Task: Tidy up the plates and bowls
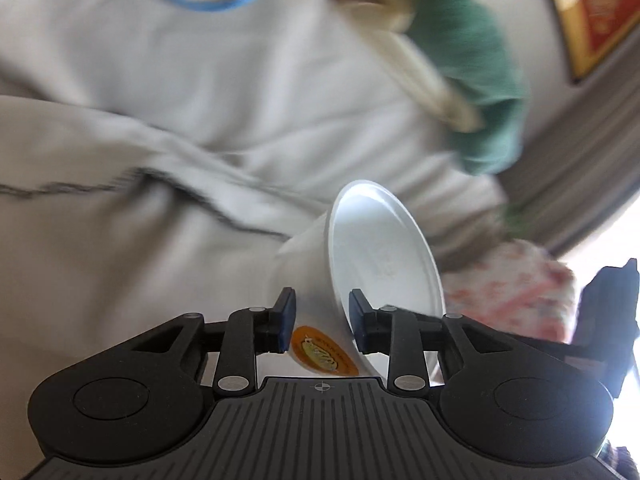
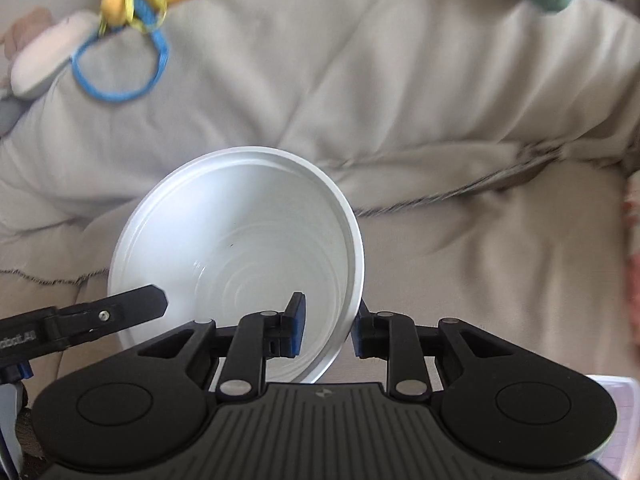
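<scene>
**White bowl held over bedding**

Right gripper (image 2: 329, 326) clamps the white bowl (image 2: 240, 240) by its rim at the bowl's 4 o'clock edge, one pad inside, one outside. Left gripper (image 1: 322, 322) jaws parted, bowl wall between them, pads not pressing. Bowl tilted, above the grey blanket (image 2: 400, 100). Blue ring (image 2: 116, 76) at 10 o'clock, green cloth (image 1: 476, 64) at 1 o'clock.

White plastic bowl (image 2: 240, 240) tilted on its side (orange sticker underneath).

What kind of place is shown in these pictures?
Probably a bedroom or living room at home: a soft, creased grey blanket as the work surface, a blue-ringed toy and a green cushion.
</scene>
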### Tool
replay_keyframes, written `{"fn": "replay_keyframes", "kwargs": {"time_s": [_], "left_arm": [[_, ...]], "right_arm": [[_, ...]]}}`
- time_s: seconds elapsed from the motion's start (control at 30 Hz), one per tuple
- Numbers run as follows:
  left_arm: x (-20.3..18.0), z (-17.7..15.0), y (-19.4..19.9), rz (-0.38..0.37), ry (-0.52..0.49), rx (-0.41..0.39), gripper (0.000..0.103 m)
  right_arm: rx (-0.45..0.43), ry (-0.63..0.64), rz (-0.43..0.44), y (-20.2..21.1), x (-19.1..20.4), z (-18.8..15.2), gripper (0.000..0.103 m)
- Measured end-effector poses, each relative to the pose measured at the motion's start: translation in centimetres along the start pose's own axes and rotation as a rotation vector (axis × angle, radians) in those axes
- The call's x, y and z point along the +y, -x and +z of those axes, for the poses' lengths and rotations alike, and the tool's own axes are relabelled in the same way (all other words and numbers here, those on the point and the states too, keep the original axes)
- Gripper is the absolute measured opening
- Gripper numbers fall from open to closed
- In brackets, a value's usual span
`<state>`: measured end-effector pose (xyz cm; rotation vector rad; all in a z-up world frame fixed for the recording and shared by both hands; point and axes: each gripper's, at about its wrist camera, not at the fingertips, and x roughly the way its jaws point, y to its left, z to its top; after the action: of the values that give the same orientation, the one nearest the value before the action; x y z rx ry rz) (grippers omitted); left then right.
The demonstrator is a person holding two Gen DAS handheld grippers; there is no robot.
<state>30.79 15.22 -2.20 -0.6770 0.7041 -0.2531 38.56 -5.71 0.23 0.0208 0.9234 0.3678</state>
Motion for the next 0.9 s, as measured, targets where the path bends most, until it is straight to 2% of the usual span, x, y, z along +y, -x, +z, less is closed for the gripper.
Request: {"fn": "replay_keyframes", "kwargs": {"time_s": [0.1,0.23,0.3,0.37,0.5,0.57,0.67,0.73,0.8,0.87,0.9], "left_arm": [[-3.0,-1.1,0.2,-0.067,-0.074,0.078,0.033],[-5.9,-3.1,0.9,-0.077,-0.139,0.204,0.032],[-6.7,-4.4,1.2,-0.047,-0.163,0.250,0.033],[-7.0,-5.5,1.4,-0.019,-0.188,0.255,0.033],[-5.2,-7.0,0.5,-0.025,-0.104,0.315,0.031],[-4.6,-7.2,1.4,-0.005,-0.112,0.307,0.031],[-3.5,-6.9,3.7,-0.005,-0.130,0.255,0.031],[-2.6,-6.6,5.4,0.027,-0.135,0.205,0.031],[-1.4,-6.7,7.0,0.111,-0.166,0.144,0.031],[0.1,-6.9,8.3,0.236,-0.193,0.092,0.031],[1.0,-7.0,8.7,0.290,-0.193,0.077,0.031]], "right_arm": [[-0.051,-0.005,-0.050,4.7,-1.5,-0.6,0.024],[-0.072,0.022,-0.086,9.5,-2.3,-2.6,0.024],[-0.062,0.033,-0.095,10.4,-2.4,-4.0,0.025],[-0.034,0.025,-0.093,10.2,-2.8,-5.7,0.028],[-0.005,0.032,-0.129,8.7,-3.1,-8.8,0.030],[-0.014,0.039,-0.165,8.9,-2.9,-9.9,0.030],[-0.046,0.024,-0.145,10.5,-2.7,-11.0,0.037],[-0.071,0.002,-0.142,11.8,-2.5,-11.9,0.038],[-0.086,-0.006,-0.118,12.7,-1.9,-13.0,0.043],[-0.077,-0.019,-0.066,13.2,-0.5,-14.5,0.050],[-0.063,-0.024,-0.036,13.1,0.2,-15.2,0.050]]}}
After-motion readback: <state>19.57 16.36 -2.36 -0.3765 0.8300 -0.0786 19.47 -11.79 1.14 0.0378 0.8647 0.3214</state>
